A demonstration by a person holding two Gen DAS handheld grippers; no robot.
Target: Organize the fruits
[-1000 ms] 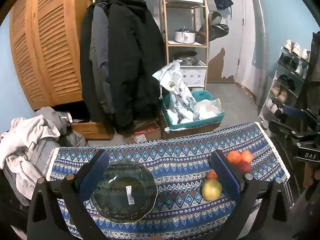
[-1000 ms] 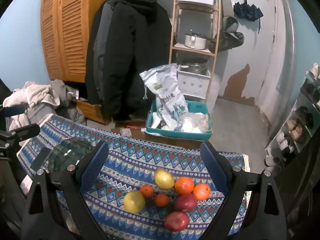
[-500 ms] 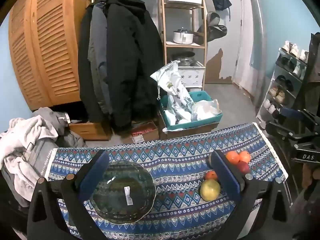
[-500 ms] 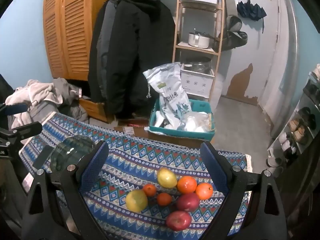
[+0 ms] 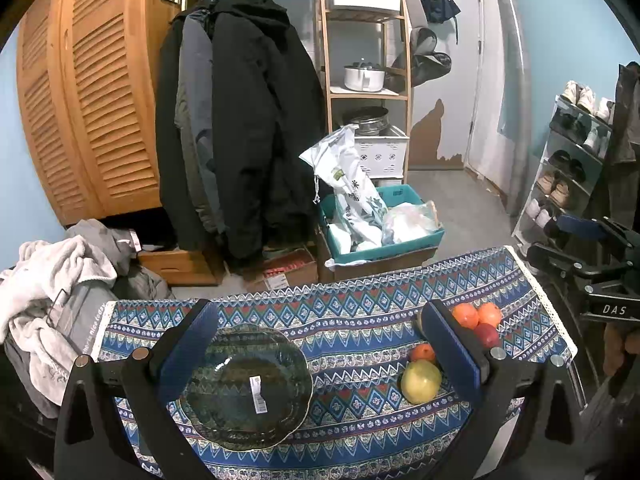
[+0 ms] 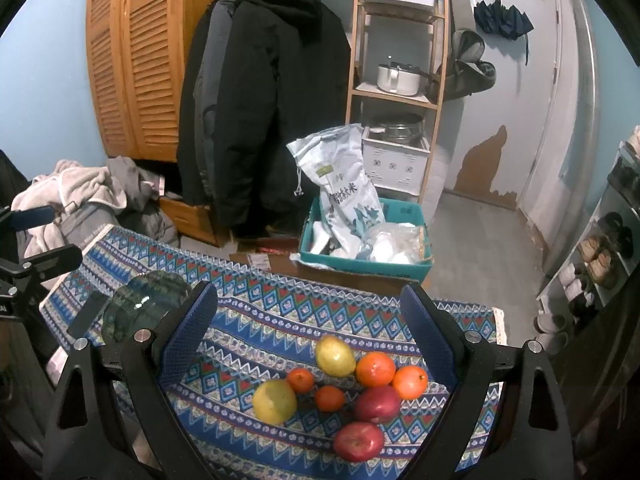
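Pale blue walls (image 6: 44, 80), paint peeling low by the door (image 6: 556, 128). Louvred wooden wardrobe (image 5: 88, 112) on the left, dark coats (image 5: 248, 128) hanging beside it, a wooden shelf (image 5: 366, 80) with pots, shoe rack (image 5: 568, 160) right, grey floor (image 5: 460, 200).

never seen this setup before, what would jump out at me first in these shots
The cluster of fruit on the patterned tablecloth, framed between the open right tool's blue pads: yellow pears, oranges, red apples. Next, the dark glass plate, holding no fruit, sits below the open left tool. Behind the table hangs a big black coat.
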